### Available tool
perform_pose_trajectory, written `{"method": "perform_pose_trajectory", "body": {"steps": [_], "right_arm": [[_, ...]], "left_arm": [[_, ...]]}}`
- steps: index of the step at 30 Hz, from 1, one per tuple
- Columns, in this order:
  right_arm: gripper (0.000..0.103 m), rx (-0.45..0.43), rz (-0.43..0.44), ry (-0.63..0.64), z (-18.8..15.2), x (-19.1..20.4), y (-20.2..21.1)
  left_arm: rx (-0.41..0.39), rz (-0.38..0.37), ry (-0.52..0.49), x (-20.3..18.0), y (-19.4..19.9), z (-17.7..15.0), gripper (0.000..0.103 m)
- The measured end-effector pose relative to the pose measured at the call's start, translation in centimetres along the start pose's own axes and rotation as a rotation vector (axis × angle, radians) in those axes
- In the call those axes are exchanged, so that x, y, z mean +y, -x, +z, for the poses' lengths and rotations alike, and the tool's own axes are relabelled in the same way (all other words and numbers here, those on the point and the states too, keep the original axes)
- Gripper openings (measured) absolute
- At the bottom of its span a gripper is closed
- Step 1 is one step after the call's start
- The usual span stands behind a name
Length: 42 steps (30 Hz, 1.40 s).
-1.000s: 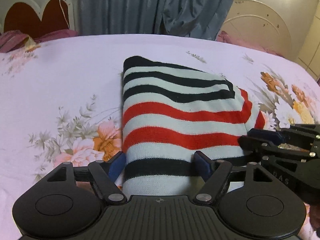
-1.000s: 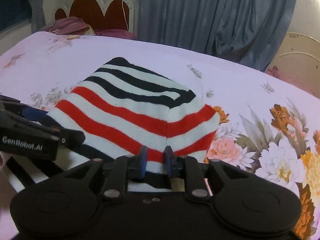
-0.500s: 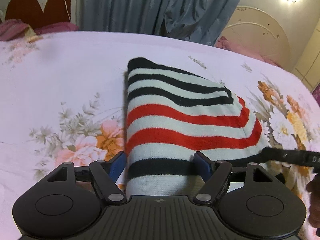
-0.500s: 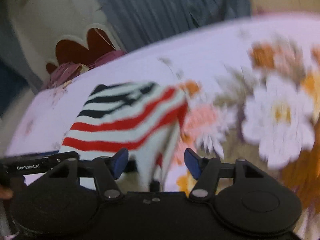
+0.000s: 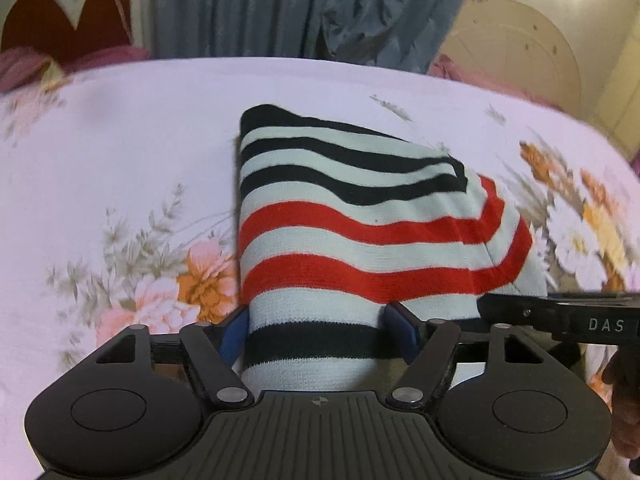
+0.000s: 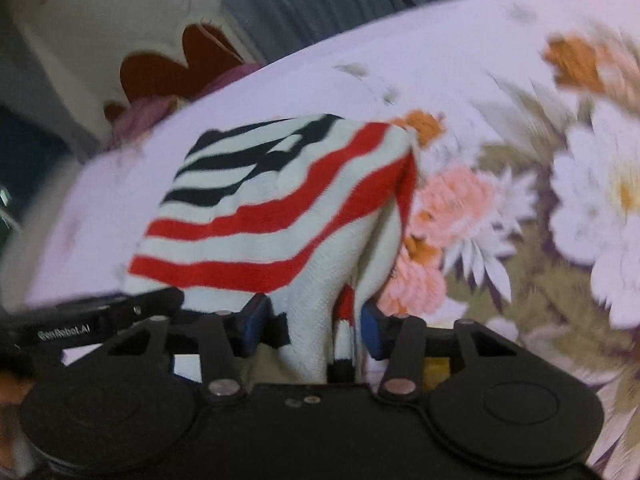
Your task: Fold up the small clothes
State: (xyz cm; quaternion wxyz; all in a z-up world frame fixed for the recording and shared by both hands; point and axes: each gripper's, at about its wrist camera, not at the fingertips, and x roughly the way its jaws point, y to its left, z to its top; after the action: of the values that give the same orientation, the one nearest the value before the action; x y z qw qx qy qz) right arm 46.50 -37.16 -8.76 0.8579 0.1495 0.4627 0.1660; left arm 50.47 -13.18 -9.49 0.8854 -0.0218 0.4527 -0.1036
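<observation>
A folded knit garment (image 5: 360, 224) with white, black and red stripes lies on the floral bedsheet (image 5: 120, 160). My left gripper (image 5: 320, 330) is open, its blue pads on either side of the garment's near left edge. My right gripper (image 6: 310, 326) is open around the garment's near right corner (image 6: 320, 280), where the cloth bunches up between the pads. The right gripper also shows at the right in the left wrist view (image 5: 560, 316). The left gripper shows at the lower left in the right wrist view (image 6: 92, 320).
The bed has a white and red headboard (image 5: 68, 16) with pink bedding (image 5: 24, 68) at the far left. Grey-blue curtains (image 5: 280, 8) hang behind the bed. A cream rounded panel (image 5: 520, 44) stands at the far right.
My right gripper has opened from shut and tilted, now straddling the garment's right corner. My left gripper stays open at the same edge and has moved slightly.
</observation>
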Motion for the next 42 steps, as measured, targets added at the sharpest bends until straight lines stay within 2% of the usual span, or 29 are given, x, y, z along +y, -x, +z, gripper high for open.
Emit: {"method": "perform_pose_trajectory", "body": {"steps": [7,9,13,14,15,17,20,22,26,30,32,35,39,42], "right_arm": [[0.046,0.000,-0.013,0.012,0.0,-0.1,0.0],[0.047,-0.001,-0.018,0.010,0.0,0.0,-0.2],[0.047,0.000,-0.026,0.006,0.0,0.1,-0.1],[0.047,0.002,-0.032,0.007,0.0,0.2,-0.1],[0.047,0.002,-0.038,0.007,0.1,0.3,-0.2],[0.047,0.001,-0.053,0.000,0.1,0.5,-0.3],[0.047,-0.006,-0.095,0.010,0.0,1.3,-0.4],[0.046,-0.019,-0.135,0.029,-0.1,2.2,-0.4],[0.034,-0.053,-0.240,0.100,-0.5,4.8,-0.3],[0.032,-0.083,-0.286,0.124,0.1,7.4,0.9],[0.032,-0.104,-0.279,0.149,0.5,9.1,1.6],[0.032,-0.123,-0.247,0.189,1.0,12.5,1.4],[0.031,-0.127,-0.158,0.223,0.9,17.8,-0.8],[0.031,-0.093,-0.076,0.235,0.3,21.1,-3.3]], "left_arm": [[0.008,0.005,-0.035,-0.2,-0.1,0.3,0.070],[0.022,-0.023,-0.041,0.3,-0.1,0.5,0.071],[0.033,-0.081,-0.005,1.9,-0.7,0.5,0.081],[0.042,-0.117,0.027,2.4,-1.0,0.3,0.081],[0.054,-0.159,0.074,3.0,-1.4,0.2,0.079],[0.049,-0.202,0.097,3.6,-1.6,-0.1,0.075],[0.008,-0.199,0.025,3.0,-1.0,-0.4,0.063],[-0.026,-0.169,-0.047,1.9,-0.4,-0.6,0.056],[-0.066,-0.119,-0.147,0.3,0.5,-0.3,0.050],[-0.108,-0.153,-0.196,0.7,2.6,0.5,0.045],[-0.135,-0.156,-0.213,1.7,4.1,0.7,0.045],[-0.159,-0.117,-0.227,4.8,6.6,0.7,0.045],[-0.166,-0.043,-0.188,12.2,9.4,-0.1,0.045],[-0.158,0.000,-0.145,17.4,11.0,-1.7,0.045]]}}
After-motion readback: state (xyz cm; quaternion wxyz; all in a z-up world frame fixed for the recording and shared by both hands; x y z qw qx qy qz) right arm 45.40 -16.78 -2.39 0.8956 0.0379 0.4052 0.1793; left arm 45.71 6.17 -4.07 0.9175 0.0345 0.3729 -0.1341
